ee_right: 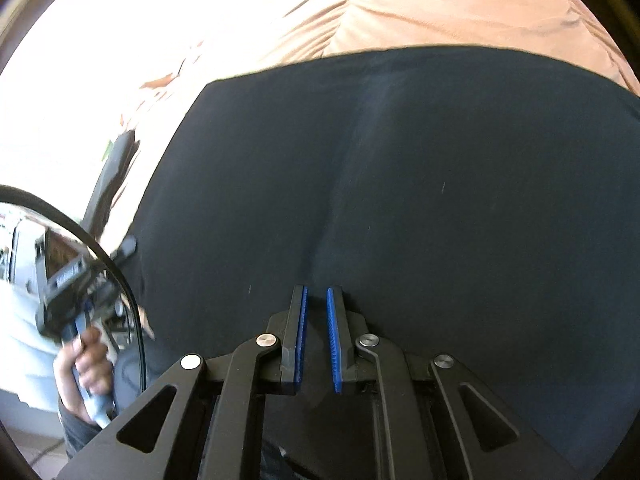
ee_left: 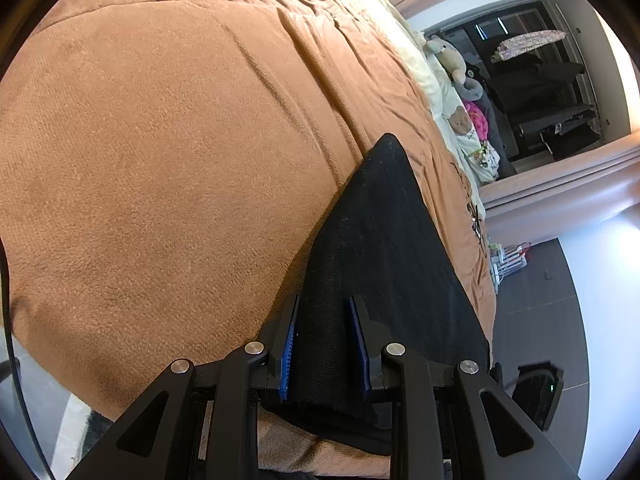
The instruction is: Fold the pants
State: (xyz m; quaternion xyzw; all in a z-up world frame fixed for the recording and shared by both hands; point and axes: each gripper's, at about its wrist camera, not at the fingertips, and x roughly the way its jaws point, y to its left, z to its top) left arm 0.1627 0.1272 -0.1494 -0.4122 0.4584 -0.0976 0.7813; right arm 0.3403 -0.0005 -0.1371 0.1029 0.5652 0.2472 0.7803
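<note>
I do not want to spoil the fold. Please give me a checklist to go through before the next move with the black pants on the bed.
1. Left claw has cloth between its pads: ok, the black pants run between the blue pads.
2. Left claw fully clamped: cannot tell, a gap shows.
3. Right claw holds cloth: cannot tell; pads nearly closed over the pants.
4. Pants lie flat: ok in the right wrist view, smooth with one seam.
5. Brown blanket beneath is smooth: ok, only shallow creases.

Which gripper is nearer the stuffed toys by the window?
Left. The left gripper faces the stuffed toys across the bed; the right gripper sees only pants.
</note>
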